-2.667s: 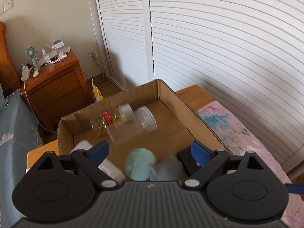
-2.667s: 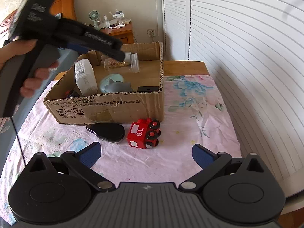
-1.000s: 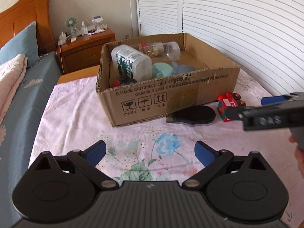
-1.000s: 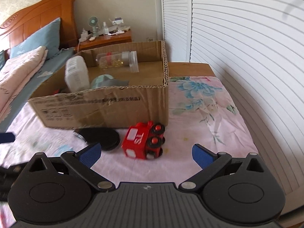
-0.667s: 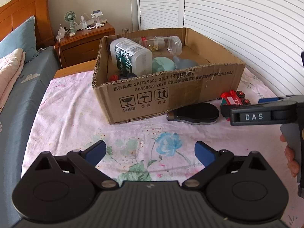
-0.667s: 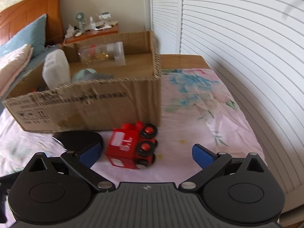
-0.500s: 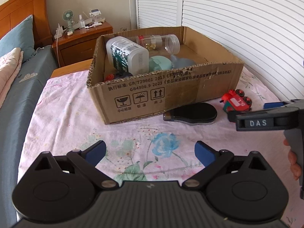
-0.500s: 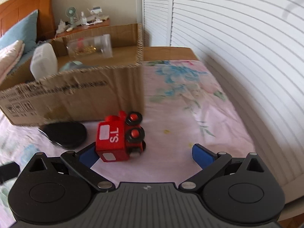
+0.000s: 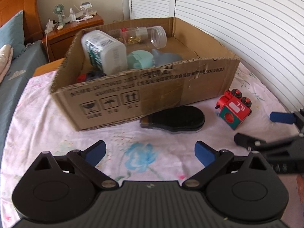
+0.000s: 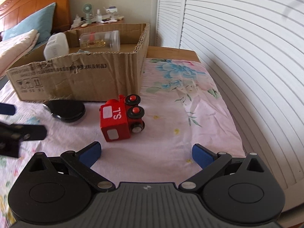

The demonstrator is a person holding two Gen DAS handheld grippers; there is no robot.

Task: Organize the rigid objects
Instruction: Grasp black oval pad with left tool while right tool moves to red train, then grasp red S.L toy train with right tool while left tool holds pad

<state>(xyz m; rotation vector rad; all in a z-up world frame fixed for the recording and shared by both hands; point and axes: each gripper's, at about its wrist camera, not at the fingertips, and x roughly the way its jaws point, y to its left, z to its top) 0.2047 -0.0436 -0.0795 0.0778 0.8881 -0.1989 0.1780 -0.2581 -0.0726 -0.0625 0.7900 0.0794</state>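
A red toy train (image 10: 121,118) lies tipped on its side on a pink flowered cloth (image 10: 180,102) that covers the worktop, just ahead of the right tool (image 10: 145,153) and a little left of its centre line. The right tool has its blue-tipped fingers spread wide and holds nothing; the train sits beyond the fingertips, not between them. Left of the train, close by, lies a flat black oval object (image 10: 65,110), partly tucked against the front wall of an open cardboard box (image 10: 79,79). The train sits near the box's right front corner, not touching it. Inside the box are a white plastic container (image 9: 105,51), a clear jar (image 9: 142,36) lying on its side, a round mint-green item (image 9: 139,59) and a grey-blue item (image 9: 167,58). The left tool (image 9: 150,152) is also spread wide and empty, aimed at the box front, with the black oval ahead and the train off to its right. A wooden nightstand (image 9: 76,30) stands behind the box.
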